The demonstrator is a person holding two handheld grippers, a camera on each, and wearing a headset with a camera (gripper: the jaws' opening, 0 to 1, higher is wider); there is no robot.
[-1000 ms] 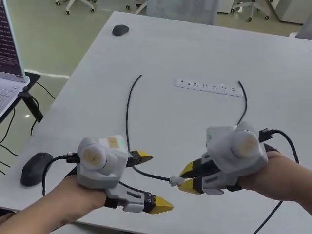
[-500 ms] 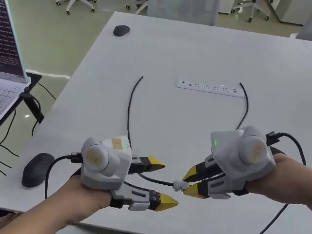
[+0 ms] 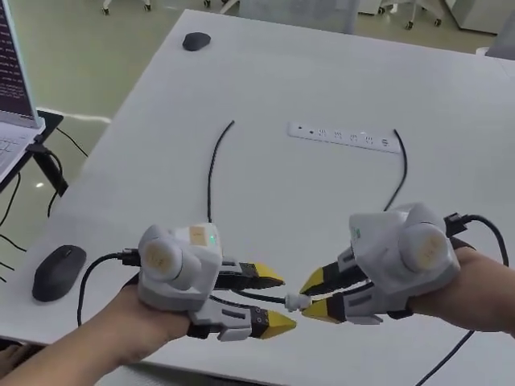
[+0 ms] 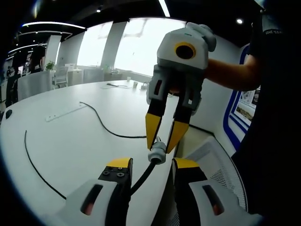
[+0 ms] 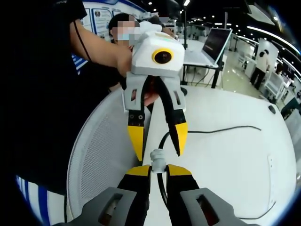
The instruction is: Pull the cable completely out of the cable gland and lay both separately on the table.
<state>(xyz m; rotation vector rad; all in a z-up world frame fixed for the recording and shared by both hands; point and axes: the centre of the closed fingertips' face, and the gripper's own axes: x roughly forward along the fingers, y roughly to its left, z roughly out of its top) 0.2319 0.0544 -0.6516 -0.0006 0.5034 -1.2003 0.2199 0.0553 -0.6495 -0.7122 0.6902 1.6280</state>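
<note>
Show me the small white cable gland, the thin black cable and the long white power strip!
small white cable gland (image 4: 157,153), left gripper view, its round body.
thin black cable (image 3: 211,165), head view, its curved middle stretch.
long white power strip (image 3: 342,137), head view, middle of its top.

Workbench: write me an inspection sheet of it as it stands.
Surface: white table.
Job's things: white plastic cable gland with thin black cable threaded in it, held off the table.
Clutter: long white power strip; black computer mouse at far edge; second black mouse at near left.
Grippers: right gripper shut on the gland; left gripper open, jaws either side of the cable.
Cables: power strip's black cord; black leads from both grippers.
Surroundings: open laptop at left; office chairs beyond.
</note>
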